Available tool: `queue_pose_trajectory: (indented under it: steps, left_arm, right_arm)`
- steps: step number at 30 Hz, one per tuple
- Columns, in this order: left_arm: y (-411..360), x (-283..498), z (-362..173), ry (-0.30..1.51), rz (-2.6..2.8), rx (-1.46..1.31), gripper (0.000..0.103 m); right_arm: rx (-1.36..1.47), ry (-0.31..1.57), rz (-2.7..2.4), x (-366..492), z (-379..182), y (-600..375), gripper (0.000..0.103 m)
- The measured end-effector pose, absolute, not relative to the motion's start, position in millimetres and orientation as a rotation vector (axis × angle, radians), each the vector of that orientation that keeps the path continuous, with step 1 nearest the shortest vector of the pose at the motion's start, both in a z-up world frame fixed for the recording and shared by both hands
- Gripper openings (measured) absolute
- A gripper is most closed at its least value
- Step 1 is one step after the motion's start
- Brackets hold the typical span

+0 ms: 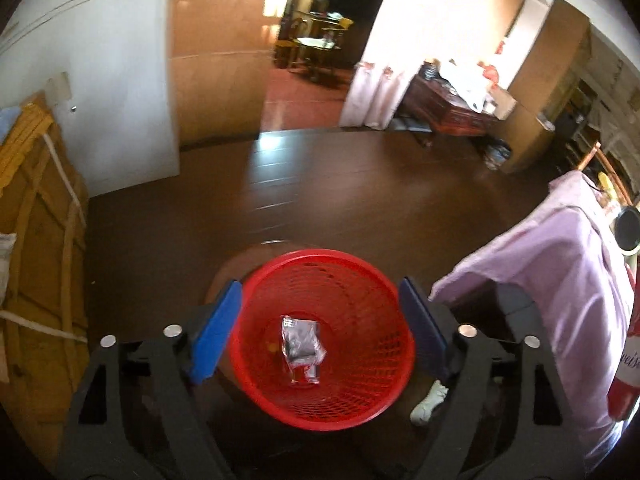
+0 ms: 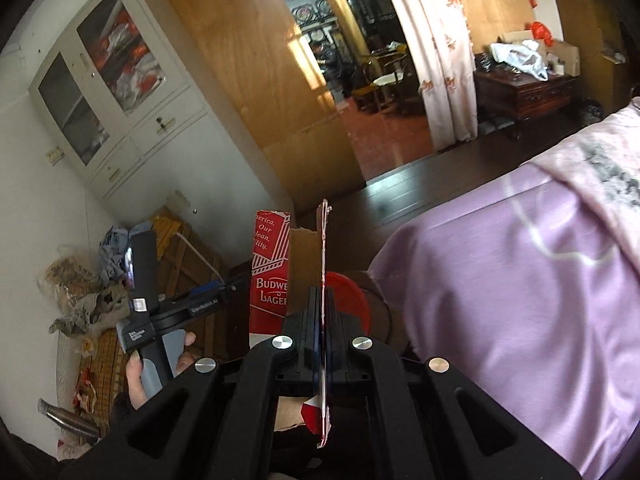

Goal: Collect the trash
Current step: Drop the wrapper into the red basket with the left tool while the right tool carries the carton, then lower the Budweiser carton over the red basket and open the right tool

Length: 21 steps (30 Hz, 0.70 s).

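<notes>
Dark floor (image 1: 320, 184): red basket (image 1: 360, 280) (wrapper (image 1: 302, 344) inside).

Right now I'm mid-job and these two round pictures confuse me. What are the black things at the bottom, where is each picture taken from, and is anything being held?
There is no robot arm here. A person carries a hand-held gripper in each hand, and each gripper has a wide-angle camera looking forward along its two fingers. The black parts at the bottom of each picture are that gripper's own frame.

The left wrist view looks down into a red basket standing on the dark floor. The left gripper is open above it with nothing between its blue pads. A crumpled wrapper lies in the basket, and a white scrap lies on the floor beside it.

In the right wrist view, the right gripper is shut on a piece of a red beer carton. The person's hand holding the left gripper shows at lower left. Purple cloth fills the right side.
</notes>
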<state>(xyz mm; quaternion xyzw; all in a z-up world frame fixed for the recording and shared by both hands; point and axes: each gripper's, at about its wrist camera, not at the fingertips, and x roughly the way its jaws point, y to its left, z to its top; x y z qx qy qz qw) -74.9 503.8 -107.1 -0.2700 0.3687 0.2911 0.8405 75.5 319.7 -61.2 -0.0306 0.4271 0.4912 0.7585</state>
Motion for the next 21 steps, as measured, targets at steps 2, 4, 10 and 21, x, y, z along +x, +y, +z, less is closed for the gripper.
queue_pose_trajectory:
  steps: [2,4,10,21]
  left_arm:
    - [506,-78,-109,0.781,0.634,-0.578,0.082]
    - [508,-86,-109,0.78,0.658,-0.582,0.083]
    - [506,-85,-109,0.79,0.717,-0.544,0.084]
    - [497,-91,-96,0.765,0.764,-0.48,0.092]
  right_arm:
    - [-0.081,0.95,1.073,74,-70,330,0.003]
    - [-0.091,0.964,1.074,76,-77,338,0.003]
    - [-0.133,0.988,1.099,76,-95,373,0.004]
    - [-0.177,0.942,1.141,79,-109,444,0.055]
